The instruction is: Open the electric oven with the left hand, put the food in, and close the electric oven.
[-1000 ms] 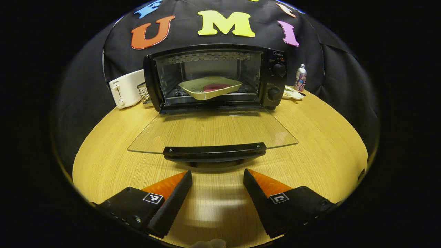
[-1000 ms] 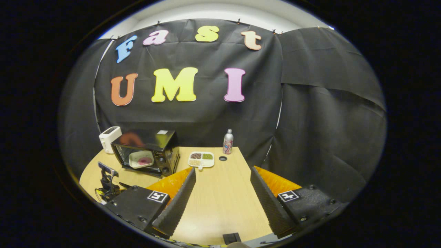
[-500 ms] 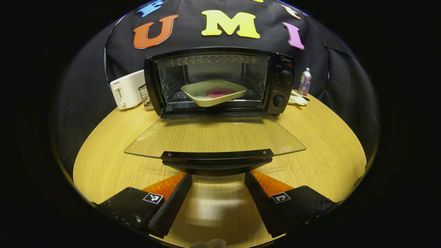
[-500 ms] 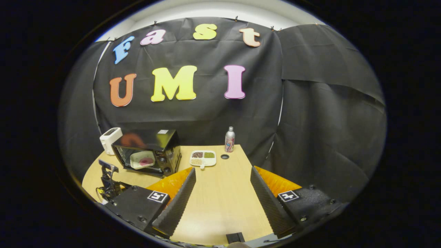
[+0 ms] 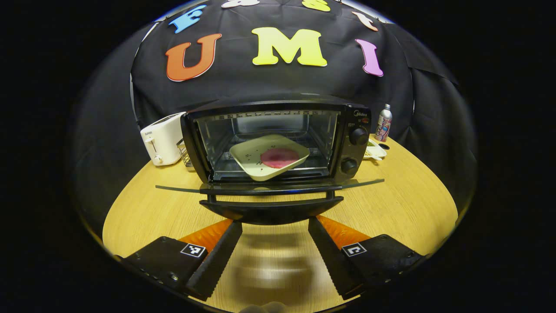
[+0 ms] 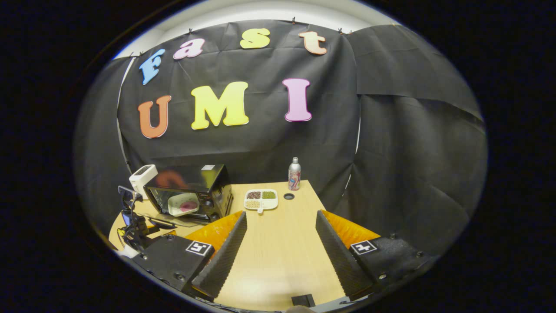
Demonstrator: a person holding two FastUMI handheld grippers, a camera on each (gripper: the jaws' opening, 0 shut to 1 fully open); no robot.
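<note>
The left gripper point(image 5: 270, 241), jaws wide, sits under the oven door handle point(image 5: 271, 210); the right gripper point(image 6: 281, 243) hangs wide, holding nothing.

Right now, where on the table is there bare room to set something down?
Bare wood in front of the right gripper, up to the divided dish and bottle. Crowded on the far left: oven, its door, toaster.
</note>
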